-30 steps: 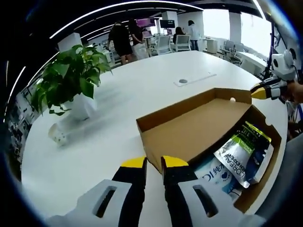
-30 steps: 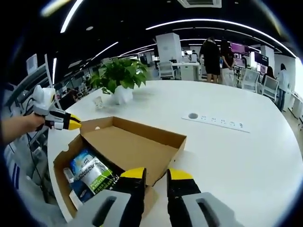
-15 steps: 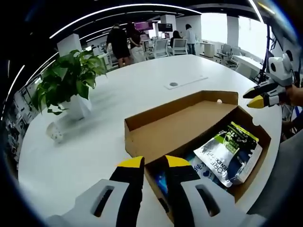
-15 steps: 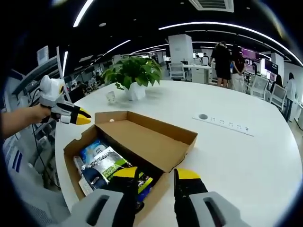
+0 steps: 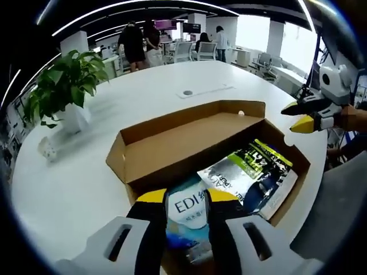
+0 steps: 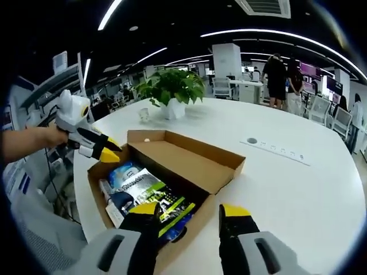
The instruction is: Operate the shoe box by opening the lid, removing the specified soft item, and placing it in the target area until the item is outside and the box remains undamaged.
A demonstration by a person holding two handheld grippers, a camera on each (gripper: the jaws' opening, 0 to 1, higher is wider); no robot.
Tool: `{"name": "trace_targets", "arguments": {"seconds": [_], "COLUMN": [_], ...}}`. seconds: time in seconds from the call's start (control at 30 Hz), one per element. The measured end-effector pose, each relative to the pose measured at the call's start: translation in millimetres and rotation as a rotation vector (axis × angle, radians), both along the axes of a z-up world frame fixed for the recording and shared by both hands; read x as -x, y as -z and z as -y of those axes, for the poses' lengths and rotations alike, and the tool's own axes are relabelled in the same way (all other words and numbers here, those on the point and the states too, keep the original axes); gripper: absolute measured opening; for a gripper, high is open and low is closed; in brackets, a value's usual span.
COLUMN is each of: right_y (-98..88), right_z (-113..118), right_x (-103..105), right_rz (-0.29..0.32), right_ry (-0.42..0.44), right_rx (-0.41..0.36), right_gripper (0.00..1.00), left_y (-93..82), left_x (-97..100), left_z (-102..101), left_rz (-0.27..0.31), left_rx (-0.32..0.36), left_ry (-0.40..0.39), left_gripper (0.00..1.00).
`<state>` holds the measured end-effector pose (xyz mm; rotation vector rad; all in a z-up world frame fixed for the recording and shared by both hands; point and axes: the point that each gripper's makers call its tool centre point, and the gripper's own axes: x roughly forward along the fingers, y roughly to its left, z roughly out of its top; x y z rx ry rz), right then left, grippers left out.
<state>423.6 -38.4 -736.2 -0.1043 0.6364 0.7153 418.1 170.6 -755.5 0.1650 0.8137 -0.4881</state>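
A brown cardboard shoe box (image 5: 288, 197) stands open on the white table, its lid (image 5: 189, 146) folded back behind it. Inside lie a blue pouch (image 5: 186, 215) and a green, white and black pouch (image 5: 252, 172). My left gripper (image 5: 186, 197) hangs open over the box's near end, and the blue pouch shows between its yellow tips. In the right gripper view, the left gripper (image 6: 108, 152) sits at the box's left corner. My right gripper (image 6: 189, 210) is open above the box wall (image 6: 186, 238), over the green pouch (image 6: 155, 195). It also shows as the right gripper (image 5: 299, 117) beside the box.
A potted plant (image 5: 60, 91) and a small white cup (image 5: 49, 152) stand farther back on the table. A socket strip (image 6: 275, 152) is set into the tabletop beyond the box. A hand (image 6: 34, 140) holds the left gripper. People and chairs fill the room behind.
Both views have come in closer over the open box. Both pairs of jaws stand wider apart than before. The left gripper now sits over the blue pouch.
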Motion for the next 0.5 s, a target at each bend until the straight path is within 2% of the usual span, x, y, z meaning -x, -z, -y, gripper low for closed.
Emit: {"name": "trace_targets", "arguments": {"seconds": [0.3, 0.5], "right_y": [0.8, 5.7], "right_z": [-1, -1], "right_x": [18, 27], "right_rz": [0.005, 0.027], "right_ry": [-0.034, -0.08], "right_rx": [0.002, 0.044], "right_gripper": [0.47, 0.5], "left_y": [15.0, 24.0], "left_x": [17.7, 26.8], "left_z": [18, 29], "left_rz": [-0.073, -0.138], "left_rx": [0.059, 0.123], "left_ry": [0.016, 0.0], "left_gripper": [0.33, 0.35]}}
